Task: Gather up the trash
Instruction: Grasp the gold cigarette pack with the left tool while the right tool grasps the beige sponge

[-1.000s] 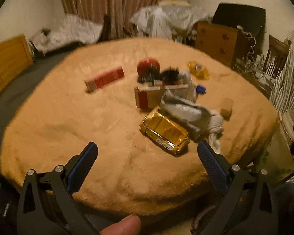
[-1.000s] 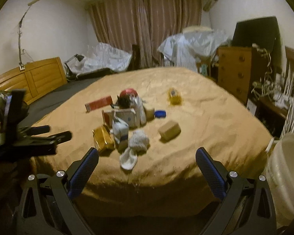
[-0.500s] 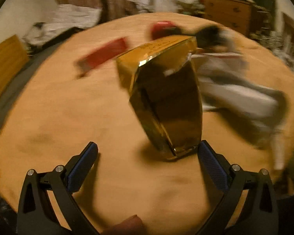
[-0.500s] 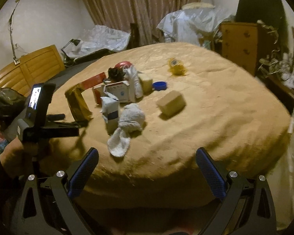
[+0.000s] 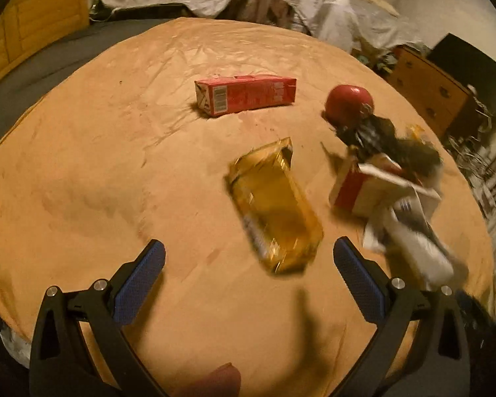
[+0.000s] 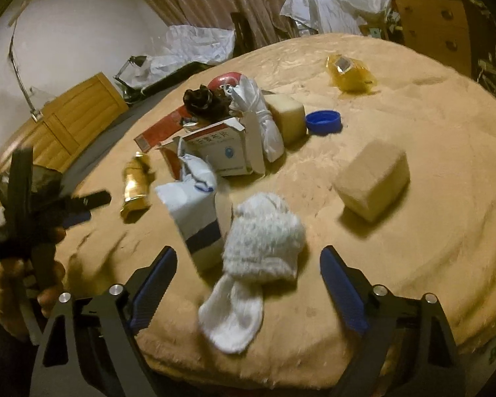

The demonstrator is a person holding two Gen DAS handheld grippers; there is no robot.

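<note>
Collection looks barely begun: no bag or bin shows in either view, and every piece of litter lies on the tan bed cover [image 5: 99,172]. The left gripper [image 5: 248,264] is spread wide and empty, with the gold foil packet [image 5: 274,201] lying flat just ahead of its jaws, near the cover's front edge. Farther back lie a red carton [image 5: 244,94] and a red cap-like object [image 5: 349,102], and to the right sits a pile around an open red-and-white box [image 5: 370,192]. The right gripper [image 6: 248,264] is also apart, its jaws having just been closing a little; a white sock [image 6: 258,258] lies between them, not yet pinched. Still to gather are a torn white-and-blue pouch [image 6: 195,205], a blue lid [image 6: 324,120], 2 tan blocks [image 6: 373,178] and a yellow wrapper [image 6: 349,71] towards the far right edge. The sock hangs close to the front edge; bare cover to the right gives open room.
</note>
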